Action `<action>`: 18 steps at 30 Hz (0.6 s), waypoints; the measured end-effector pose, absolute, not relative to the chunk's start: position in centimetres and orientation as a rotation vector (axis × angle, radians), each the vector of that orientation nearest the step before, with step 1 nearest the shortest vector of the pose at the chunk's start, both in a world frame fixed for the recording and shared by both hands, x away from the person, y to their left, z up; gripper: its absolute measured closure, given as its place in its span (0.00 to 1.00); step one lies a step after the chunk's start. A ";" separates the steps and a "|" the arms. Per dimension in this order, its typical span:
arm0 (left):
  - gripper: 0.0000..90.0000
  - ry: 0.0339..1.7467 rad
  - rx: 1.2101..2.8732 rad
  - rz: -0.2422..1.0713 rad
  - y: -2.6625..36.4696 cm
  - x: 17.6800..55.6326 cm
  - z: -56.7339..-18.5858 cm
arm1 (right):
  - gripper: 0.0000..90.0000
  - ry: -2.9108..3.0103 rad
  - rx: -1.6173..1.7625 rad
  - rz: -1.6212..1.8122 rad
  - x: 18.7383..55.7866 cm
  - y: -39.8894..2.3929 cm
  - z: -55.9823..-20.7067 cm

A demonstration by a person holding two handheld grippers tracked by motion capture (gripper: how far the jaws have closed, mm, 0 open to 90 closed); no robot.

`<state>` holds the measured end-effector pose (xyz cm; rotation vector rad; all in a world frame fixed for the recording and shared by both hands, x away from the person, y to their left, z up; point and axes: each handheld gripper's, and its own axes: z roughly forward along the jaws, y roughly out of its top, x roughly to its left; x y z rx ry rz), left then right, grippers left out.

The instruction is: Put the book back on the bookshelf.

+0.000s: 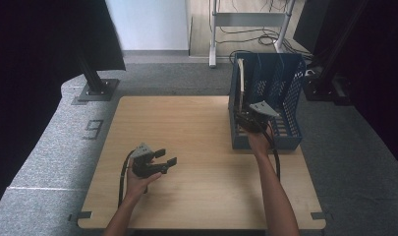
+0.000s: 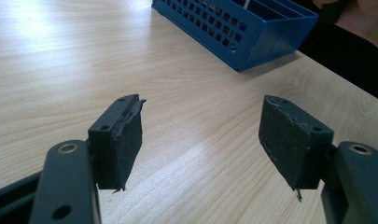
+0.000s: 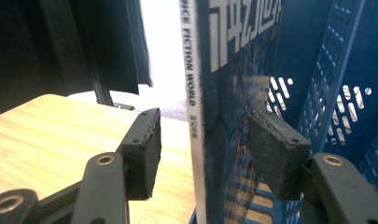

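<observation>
A magazine (image 1: 241, 81) with a white spine stands upright in the leftmost slot of a blue mesh file rack (image 1: 287, 105) at the table's far right. In the right gripper view the magazine (image 3: 233, 93) shows a dark blue cover, and the rack's wall (image 3: 338, 93) is just behind it. My right gripper (image 1: 249, 120) (image 3: 203, 144) straddles the magazine's lower edge. A gap shows between its left pad (image 3: 147, 156) and the spine, so it is open. My left gripper (image 1: 168, 158) (image 2: 200, 140) hovers open over bare wood with nothing between its pads.
The wooden table (image 1: 186, 128) sits on grey carpet. The blue rack (image 2: 238, 28) lies ahead and to the right in the left gripper view. Black stands and dark curtains flank the table, and a metal frame with cables stands behind it.
</observation>
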<state>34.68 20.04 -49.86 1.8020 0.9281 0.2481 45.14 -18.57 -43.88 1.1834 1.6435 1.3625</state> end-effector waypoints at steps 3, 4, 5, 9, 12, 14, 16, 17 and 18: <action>0.34 0.928 1.807 0.246 19.9 34.7 -50.0 | 0.49 1.657 1.178 1.360 44.6 -18.6 -44.0; 0.34 0.928 1.809 0.245 19.8 34.7 -50.0 | 0.49 1.660 1.179 1.364 44.4 -18.6 -44.1; 0.34 0.928 1.811 0.246 19.8 34.7 -50.1 | 0.49 1.662 1.182 1.364 44.2 -18.7 -44.2; 0.34 0.927 1.814 0.244 19.7 34.7 -50.1 | 0.49 1.671 1.187 1.375 43.6 -19.0 -44.5; 0.34 0.927 1.818 0.243 19.6 34.7 -50.2 | 0.49 1.686 1.188 1.379 42.9 -19.3 -44.8; 0.34 0.926 1.821 0.243 19.6 34.7 -50.2 | 0.50 1.682 1.177 1.390 42.4 -19.4 -45.0; 0.34 0.927 1.821 0.243 19.6 34.7 -50.2 | 0.50 1.688 1.175 1.395 41.9 -19.6 -45.1; 0.34 0.927 1.822 0.242 19.5 34.7 -50.3 | 0.50 1.695 1.174 1.396 41.7 -19.6 -45.2; 0.34 0.927 1.822 0.243 19.5 34.7 -50.3 | 0.50 1.700 1.173 1.397 41.5 -19.7 -45.3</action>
